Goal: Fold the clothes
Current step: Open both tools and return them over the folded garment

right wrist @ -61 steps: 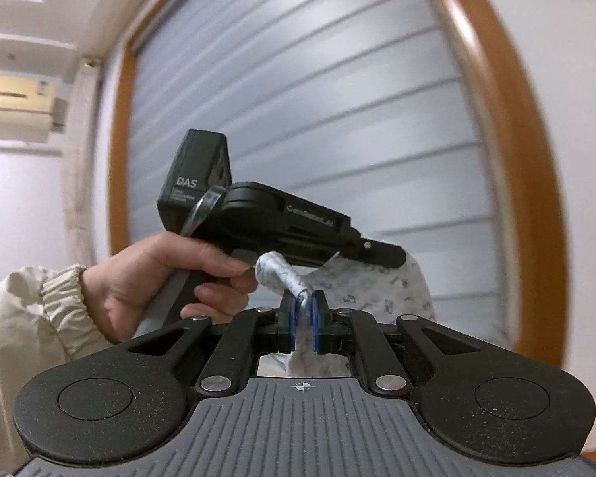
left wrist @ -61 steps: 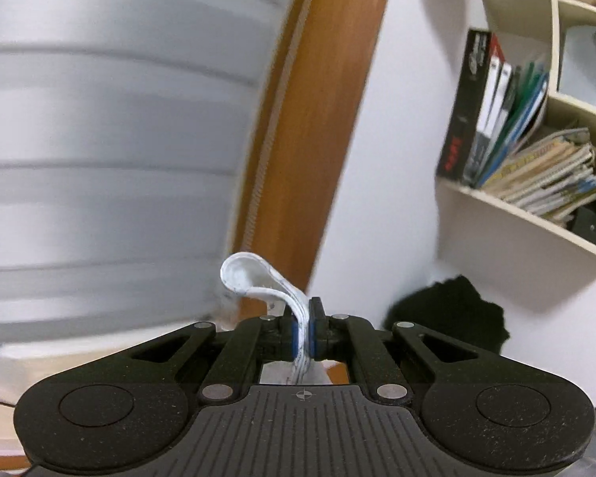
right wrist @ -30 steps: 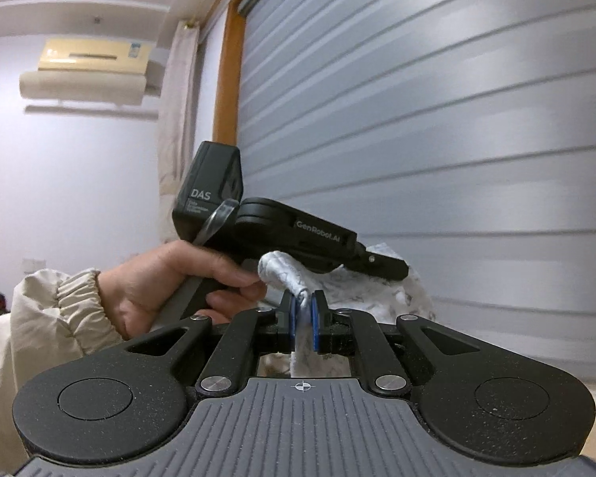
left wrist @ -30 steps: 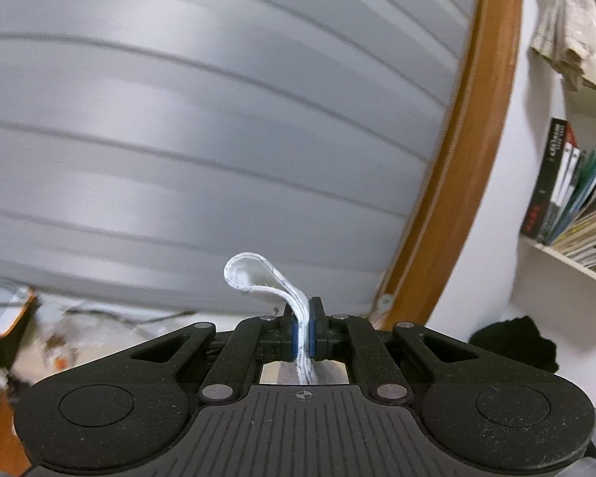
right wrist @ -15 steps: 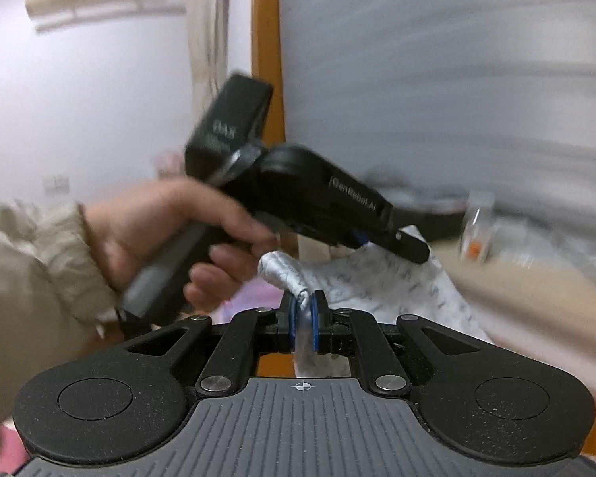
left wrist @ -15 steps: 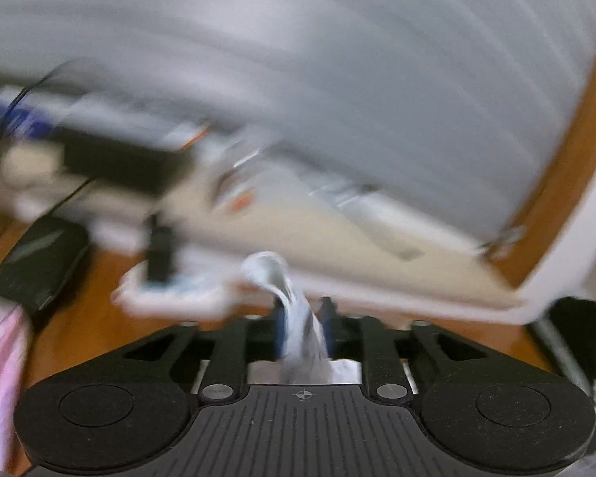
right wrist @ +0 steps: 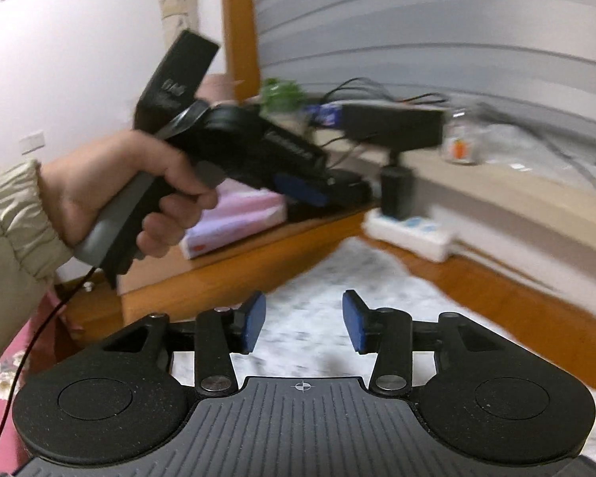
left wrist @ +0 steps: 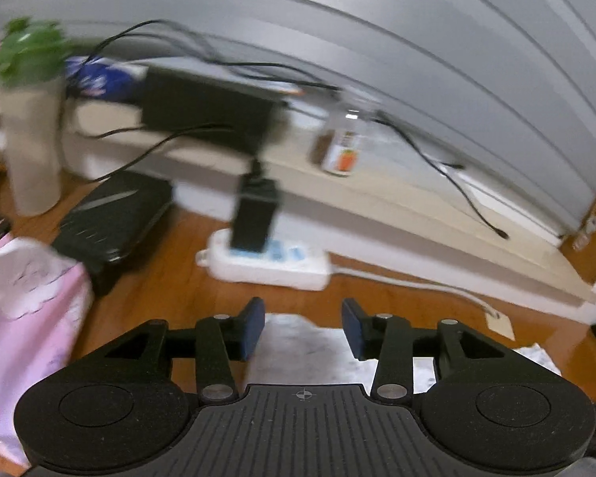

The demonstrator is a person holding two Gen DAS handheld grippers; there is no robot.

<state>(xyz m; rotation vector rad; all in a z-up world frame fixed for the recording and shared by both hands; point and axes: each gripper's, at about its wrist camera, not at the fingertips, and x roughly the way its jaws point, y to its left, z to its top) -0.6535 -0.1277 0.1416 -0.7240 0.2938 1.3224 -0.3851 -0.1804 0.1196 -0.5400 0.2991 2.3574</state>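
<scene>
The white printed garment [right wrist: 361, 290] is spread flat on the wooden counter [left wrist: 178, 278], just in front of the white power strip [left wrist: 266, 262] as seen from the left wrist. Only a pale patch of it is seen in that view, below and between the fingers of the left gripper [left wrist: 302, 330]. In the right wrist view it runs from beneath the right gripper [right wrist: 302, 320] toward the same power strip.

Both sets of blue-padded fingers are parting, and no cloth is pinched between either pair; the fabric lies on the counter beneath them. The grippers are held low and tilted down at the garment, presumably so that it can be laid out flat before a fold is begun.

The left gripper is also seen from the side in the right wrist view, gripped by a hand [right wrist: 111, 187] in a beige sleeve, above the garment's left part.

Much is blurred. The garment's outline, its type and its near edge are hidden by the gripper bodies. A pink-and-white package [left wrist: 24, 310] lies left of the power strip, and its print cannot be read.
</scene>
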